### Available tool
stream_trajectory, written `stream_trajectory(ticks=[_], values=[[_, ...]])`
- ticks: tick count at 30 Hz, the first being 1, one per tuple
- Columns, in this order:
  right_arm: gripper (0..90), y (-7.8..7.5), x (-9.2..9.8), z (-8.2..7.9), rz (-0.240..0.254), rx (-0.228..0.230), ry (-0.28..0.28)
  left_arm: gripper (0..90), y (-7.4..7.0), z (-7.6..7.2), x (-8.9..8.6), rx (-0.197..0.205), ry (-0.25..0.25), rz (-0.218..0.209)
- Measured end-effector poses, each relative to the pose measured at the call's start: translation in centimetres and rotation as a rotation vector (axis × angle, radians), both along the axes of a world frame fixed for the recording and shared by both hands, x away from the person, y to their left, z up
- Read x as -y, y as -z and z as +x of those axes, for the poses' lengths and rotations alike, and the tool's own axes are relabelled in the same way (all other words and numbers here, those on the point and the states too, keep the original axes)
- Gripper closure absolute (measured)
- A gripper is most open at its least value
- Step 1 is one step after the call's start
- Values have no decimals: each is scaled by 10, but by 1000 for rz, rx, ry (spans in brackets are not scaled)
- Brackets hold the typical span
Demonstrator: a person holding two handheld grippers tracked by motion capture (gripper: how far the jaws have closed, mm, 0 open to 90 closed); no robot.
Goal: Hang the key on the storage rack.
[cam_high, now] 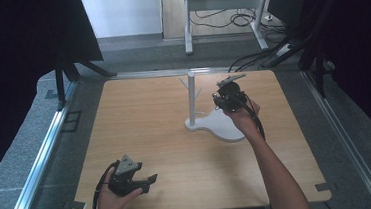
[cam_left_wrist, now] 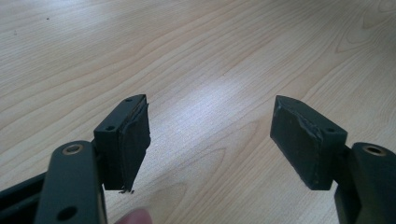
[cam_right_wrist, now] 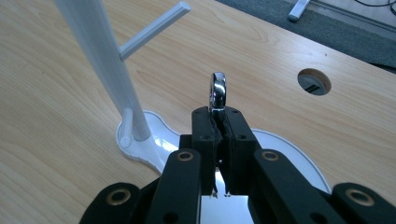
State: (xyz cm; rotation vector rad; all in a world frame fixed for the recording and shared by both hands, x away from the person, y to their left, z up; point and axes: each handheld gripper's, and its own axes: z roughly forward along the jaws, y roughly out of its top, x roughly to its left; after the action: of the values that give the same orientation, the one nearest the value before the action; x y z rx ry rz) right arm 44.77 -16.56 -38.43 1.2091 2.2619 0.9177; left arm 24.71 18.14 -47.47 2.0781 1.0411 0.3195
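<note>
The right tongs [cam_right_wrist: 218, 122] are seen pressed together on a shiny metal ring [cam_right_wrist: 218, 92], which stands upright above the pinching tips. In the high view these tongs [cam_high: 224, 97] are held over the white stand [cam_high: 214, 123], just right of its upright post [cam_high: 191, 98]; short pegs [cam_right_wrist: 154, 29] are seen slanting off the post. The stand's flat, curvy base [cam_right_wrist: 285, 149] lies directly beneath the tongs.

The left tongs [cam_left_wrist: 210, 140] are spread wide, nothing is held between the pads [cam_left_wrist: 299, 140], and bare wood is seen through the gap. In the high view they [cam_high: 147, 181] are held low by the left hand [cam_high: 112, 203] near the desk's front-left edge, well apart from the stand.

The light wooden desk [cam_high: 150, 122] is bare between the two hands. A round hole [cam_right_wrist: 314, 81] is cut through the top near its far edge. Metal rails [cam_high: 37, 161] run along both sides. Beyond the far edge grey carpet is seen, with the legs of a white frame [cam_high: 187, 19] and loose cables [cam_high: 227, 18] on the floor; dark panels [cam_high: 13, 43] stand at left and right.
</note>
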Motion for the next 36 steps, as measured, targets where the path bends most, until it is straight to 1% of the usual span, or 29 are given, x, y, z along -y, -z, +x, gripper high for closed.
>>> stream_trajectory(ticks=[9,12,16,18,23,24,32,36], values=[[846,-1,0,5,3,6,1,288,0,0,3,-1,5,4],[847,-1,-1,8,-7,5,2,289,0,-1,3,-2,6,6],[847,-1,-2,11,-6,9,-1,288,0,-1,3,-2,5,10],[847,-1,-5,15,-10,12,-2,289,0,0,3,0,4,8],[847,-1,-10,20,-15,17,-9,289,0,0,2,-1,1,8],[847,0,-13,23,-26,17,-13,288,0,0,1,-2,0,6],[846,1,-21,29,-26,22,-18,288,0,0,1,0,0,5],[847,-1,-25,32,-15,31,-13,288,-1,0,0,2,-1,2]])
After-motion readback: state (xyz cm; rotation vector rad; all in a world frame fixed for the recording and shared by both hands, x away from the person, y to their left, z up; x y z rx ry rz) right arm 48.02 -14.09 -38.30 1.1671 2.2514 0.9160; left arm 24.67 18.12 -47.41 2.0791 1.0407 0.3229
